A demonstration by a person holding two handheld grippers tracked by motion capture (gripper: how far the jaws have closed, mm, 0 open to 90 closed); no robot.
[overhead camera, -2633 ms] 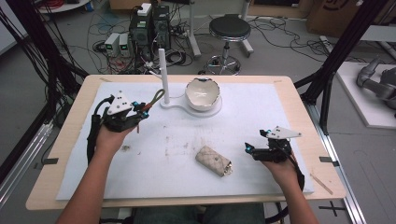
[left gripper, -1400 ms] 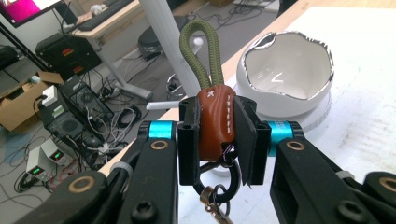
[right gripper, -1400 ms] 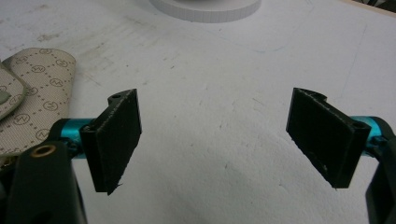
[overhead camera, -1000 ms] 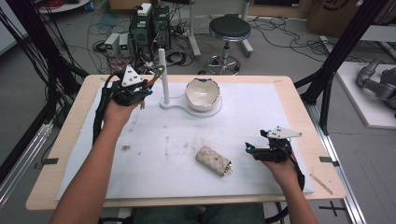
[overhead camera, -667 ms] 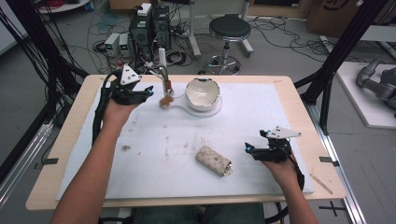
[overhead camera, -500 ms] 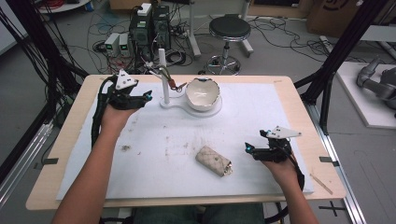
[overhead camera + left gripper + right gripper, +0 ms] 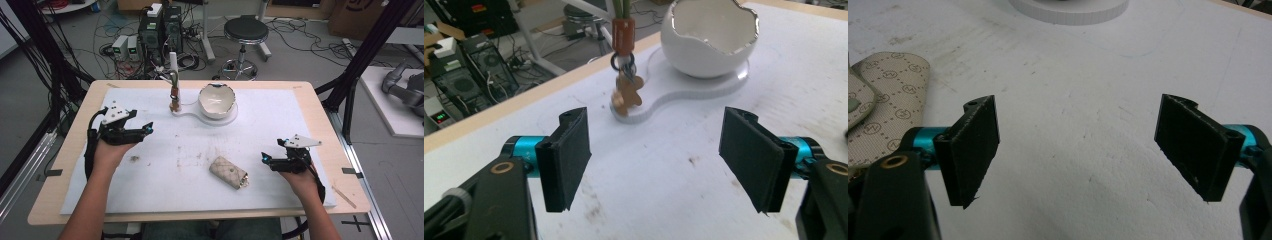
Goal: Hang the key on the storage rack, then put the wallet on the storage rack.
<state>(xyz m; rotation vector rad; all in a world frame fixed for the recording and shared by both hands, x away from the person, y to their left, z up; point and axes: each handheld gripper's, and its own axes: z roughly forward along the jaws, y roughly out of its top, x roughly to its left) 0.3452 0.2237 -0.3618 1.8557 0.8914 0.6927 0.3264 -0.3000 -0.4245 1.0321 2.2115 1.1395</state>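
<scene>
High view: a white bowl [image 7: 217, 100] sits on a white stand [image 7: 202, 114] at the far middle of a white mat [image 7: 165, 165]. Just left of the bowl a post [image 7: 173, 75] rises from the stand, a small brown charm [image 7: 175, 103] hanging on it. A beige pouch [image 7: 228, 172] lies well nearer than the bowl. The left gripper [image 7: 142, 131] is left of the bowl, the right gripper [image 7: 267, 160] nearer and to its right.

Left gripper view: jaws wide apart and empty; charm [image 7: 626, 94] and bowl [image 7: 709, 37] ahead.

Right gripper view: jaws wide apart and empty; pouch [image 7: 883, 107] beside one jaw.
</scene>
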